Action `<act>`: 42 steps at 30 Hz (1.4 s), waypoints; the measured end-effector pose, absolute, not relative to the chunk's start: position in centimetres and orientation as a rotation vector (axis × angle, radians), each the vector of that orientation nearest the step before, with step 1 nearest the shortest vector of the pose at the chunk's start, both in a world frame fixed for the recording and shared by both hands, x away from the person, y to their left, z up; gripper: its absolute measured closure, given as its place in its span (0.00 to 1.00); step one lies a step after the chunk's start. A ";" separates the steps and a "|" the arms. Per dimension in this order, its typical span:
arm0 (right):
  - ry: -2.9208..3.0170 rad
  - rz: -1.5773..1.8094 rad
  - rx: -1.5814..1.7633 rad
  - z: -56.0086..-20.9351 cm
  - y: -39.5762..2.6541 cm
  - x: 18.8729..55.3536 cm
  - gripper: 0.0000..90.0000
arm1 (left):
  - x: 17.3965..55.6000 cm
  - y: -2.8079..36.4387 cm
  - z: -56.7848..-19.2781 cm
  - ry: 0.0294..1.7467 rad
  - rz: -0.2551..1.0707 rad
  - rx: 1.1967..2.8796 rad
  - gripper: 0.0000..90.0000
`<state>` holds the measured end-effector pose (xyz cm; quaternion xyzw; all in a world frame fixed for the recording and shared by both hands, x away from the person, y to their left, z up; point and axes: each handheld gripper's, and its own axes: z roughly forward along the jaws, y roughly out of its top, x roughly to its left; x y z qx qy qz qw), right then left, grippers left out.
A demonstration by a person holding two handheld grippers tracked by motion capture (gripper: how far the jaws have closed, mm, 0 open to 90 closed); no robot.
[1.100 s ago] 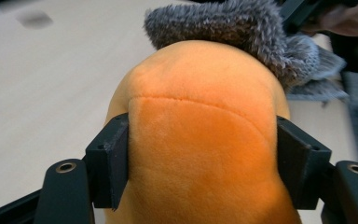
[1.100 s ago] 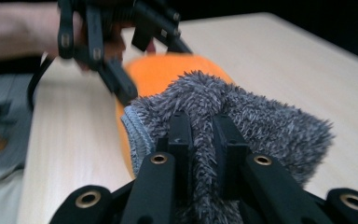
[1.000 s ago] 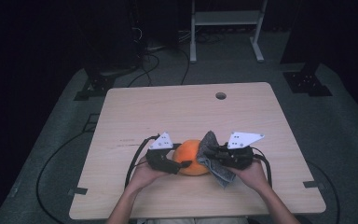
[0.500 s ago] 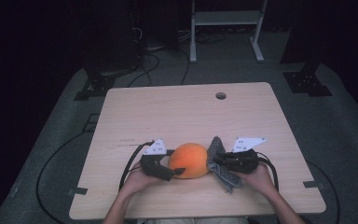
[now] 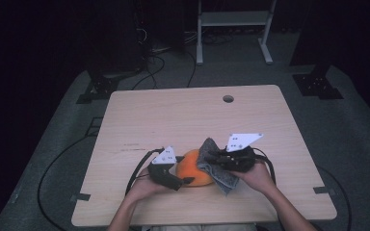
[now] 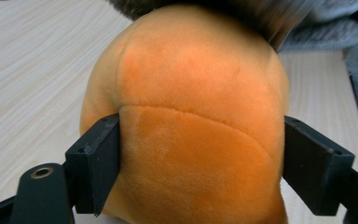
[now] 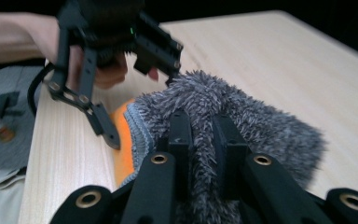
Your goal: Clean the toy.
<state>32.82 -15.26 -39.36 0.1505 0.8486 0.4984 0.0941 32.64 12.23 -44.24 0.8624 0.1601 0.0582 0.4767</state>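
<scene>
Grey cloth (image 5: pixel 215 165) over orange plush (image 5: pixel 193 174), half-hidden

No readable text, label or sign anywhere.

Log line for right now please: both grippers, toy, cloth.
left gripper: jaws just opening, orange plush between | right gripper: shut on grey cloth | cloth against plush | table
</scene>
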 end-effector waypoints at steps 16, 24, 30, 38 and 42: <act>2.532 1.451 0.556 -42.7 -19.0 32.1 0.87 | 33.4 12.4 -43.9 0.471 0.035 2.068 0.21; 2.517 1.429 0.575 -41.6 -20.7 31.3 0.87 | 32.6 11.5 -43.3 0.395 0.113 2.095 0.24; 2.515 1.418 0.367 -38.0 -16.6 30.7 0.88 | 31.7 10.3 -42.9 0.307 0.176 2.145 0.23; 2.566 1.408 0.372 -39.7 -14.2 31.7 0.88 | 32.6 11.3 -43.8 0.443 0.084 2.127 0.06; 2.560 1.433 0.399 -39.9 -14.8 31.7 0.88 | 33.0 11.6 -44.1 0.459 0.029 2.106 0.13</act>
